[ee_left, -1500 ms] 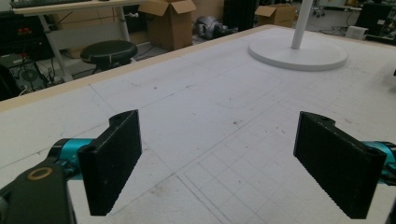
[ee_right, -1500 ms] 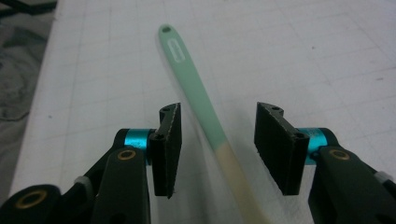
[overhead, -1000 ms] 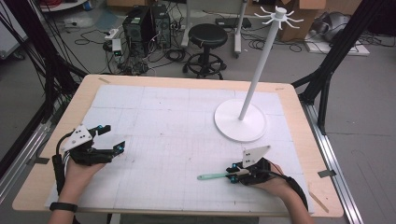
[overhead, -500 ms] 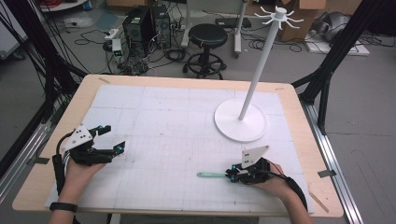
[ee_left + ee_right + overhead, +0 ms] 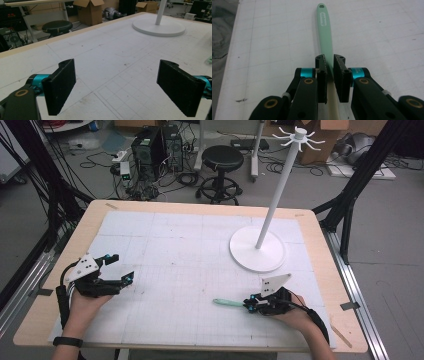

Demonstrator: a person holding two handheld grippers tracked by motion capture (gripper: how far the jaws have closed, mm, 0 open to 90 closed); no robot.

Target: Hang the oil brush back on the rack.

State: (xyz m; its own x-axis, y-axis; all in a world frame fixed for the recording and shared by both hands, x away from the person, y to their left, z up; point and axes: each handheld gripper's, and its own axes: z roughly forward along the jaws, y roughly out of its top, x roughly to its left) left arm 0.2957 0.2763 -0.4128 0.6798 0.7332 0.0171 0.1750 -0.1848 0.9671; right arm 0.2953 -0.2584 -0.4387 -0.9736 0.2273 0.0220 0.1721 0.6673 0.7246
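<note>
The right hand-held gripper point(image 5: 329, 65) has its two black jaws pressed in on a slim utensil with a mint-green handle point(image 5: 325, 32) and a cream-coloured end that runs back between the pads. Those jaws have just been closing, and the utensil sits between them, gripped near where the green meets the cream. In the high view the same utensil point(image 5: 227, 303) lies flat on the white gridded mat of the wooden table point(image 5: 320, 270), near the front edge on the person's right, its green handle pointing left away from the right hand-held gripper point(image 5: 248, 304).

The left hand-held gripper point(image 5: 122, 268) rests over the front left part of the mat, well apart from the utensil. Its jaws stand wide apart with only bare mat between them, as its own camera shows point(image 5: 117, 87).

A white stand point(image 5: 258, 249) with a round base, a tall thin pole and a ring of small hooks at the top stands at the right rear of the mat, well beyond the utensil.

As a judgement: the grasp looks made, but the utensil has not yet left the table. The lift is still to come, and probably a carry to the hooked stand, though the pictures do not settle where the utensil is meant to go. The left hand has no part in the work so far.
</note>
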